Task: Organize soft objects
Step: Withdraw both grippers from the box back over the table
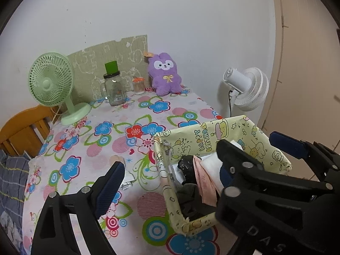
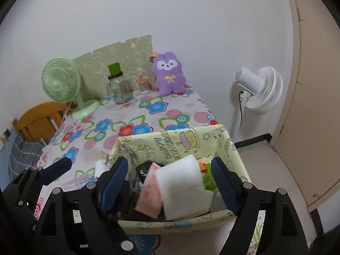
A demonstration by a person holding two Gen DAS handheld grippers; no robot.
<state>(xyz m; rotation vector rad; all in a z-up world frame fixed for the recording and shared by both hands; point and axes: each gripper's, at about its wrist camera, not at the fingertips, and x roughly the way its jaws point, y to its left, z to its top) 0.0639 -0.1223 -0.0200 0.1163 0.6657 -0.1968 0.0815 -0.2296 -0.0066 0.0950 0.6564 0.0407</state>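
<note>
Right hand-held gripper [image 2: 170, 182]: jaws spread wide, released, nothing between the pads. It hangs over the yellow cartoon-print box [image 2: 176, 144], with the blue pads at about 9 and 3 o'clock of the box contents. Directly between the pads, not touched by either, lies a white foam block [image 2: 182, 187]; a pink cloth [image 2: 149, 195] lies against its 9 o'clock side. Dark items sit further toward 9 o'clock in the box; I cannot tell what they are. Something green and orange shows at the block's 3 o'clock side, mostly hidden.

Left hand-held gripper [image 1: 191, 155]: jaws wide apart, released, empty. In the left wrist view its left pad sits over the floral surface [image 1: 131, 114] at 9 o'clock of the box, and its right pad shows beyond the box's 3 o'clock wall. The other gripper's black frame crosses the right half of this view and hides part of the box interior.

At 12 o'clock on the surface, well apart from the box: purple plush toy [image 2: 169, 74] upright against the wall, a glass jar with green lid [image 2: 119, 87], a small orange-lidded container [image 2: 143, 84] and a green desk fan [image 2: 61, 82] toward 10 o'clock. A white standing fan [image 2: 258, 89] is on the floor at 2 o'clock.
</note>
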